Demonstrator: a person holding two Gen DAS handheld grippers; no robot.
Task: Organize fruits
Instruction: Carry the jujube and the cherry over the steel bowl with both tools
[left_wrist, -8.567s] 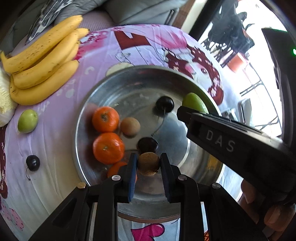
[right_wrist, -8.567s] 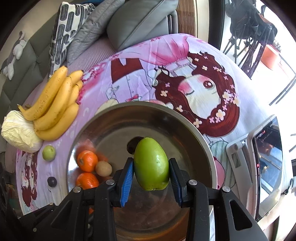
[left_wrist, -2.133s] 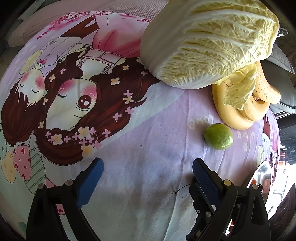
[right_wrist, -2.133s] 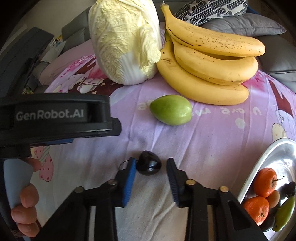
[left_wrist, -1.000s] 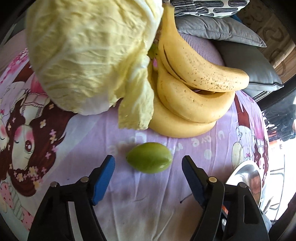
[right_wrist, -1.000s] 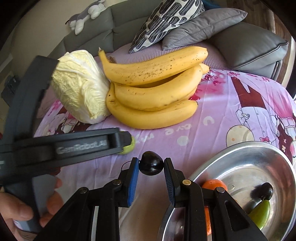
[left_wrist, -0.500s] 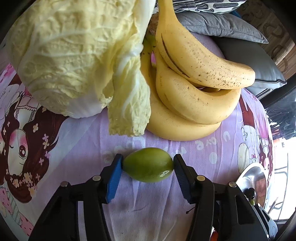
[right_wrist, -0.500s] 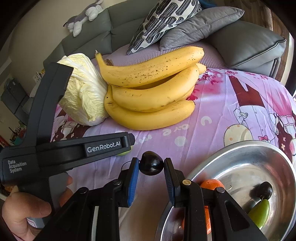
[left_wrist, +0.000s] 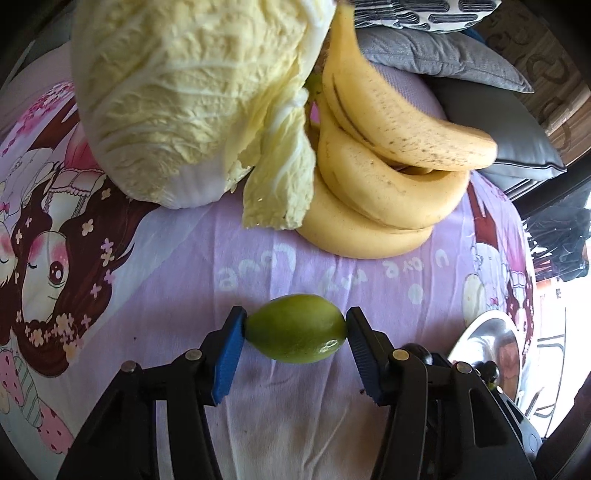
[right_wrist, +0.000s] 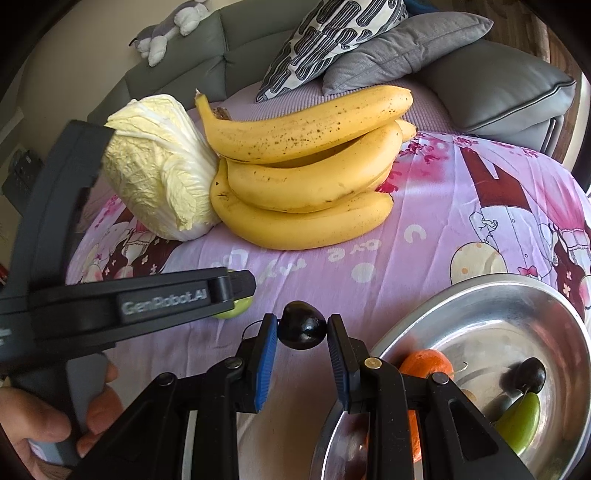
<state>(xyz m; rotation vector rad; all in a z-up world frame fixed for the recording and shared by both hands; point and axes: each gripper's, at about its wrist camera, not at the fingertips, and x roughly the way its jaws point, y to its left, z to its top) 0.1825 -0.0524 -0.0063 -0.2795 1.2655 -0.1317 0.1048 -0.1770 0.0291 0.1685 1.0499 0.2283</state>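
Note:
A green oval fruit lies lengthwise between the blue pads of my left gripper, which is shut on its two ends just over the pink cartoon cloth. In the right wrist view a small dark cherry-like fruit with a thin stem is pinched in my right gripper, held above the cloth beside the metal tray. That tray holds an orange, another green fruit and a dark fruit. The left gripper's black body crosses that view, hiding most of its green fruit.
A bunch of bananas and a pale cabbage lie just beyond the green fruit. Grey and patterned cushions sit on a sofa behind. A person's hand grips the left tool's handle. The tray's edge shows at the right.
The left gripper's pads, wide apart around the green fruit a second ago, have closed onto it and it sits slightly lower. The right gripper keeps still with the dark fruit.

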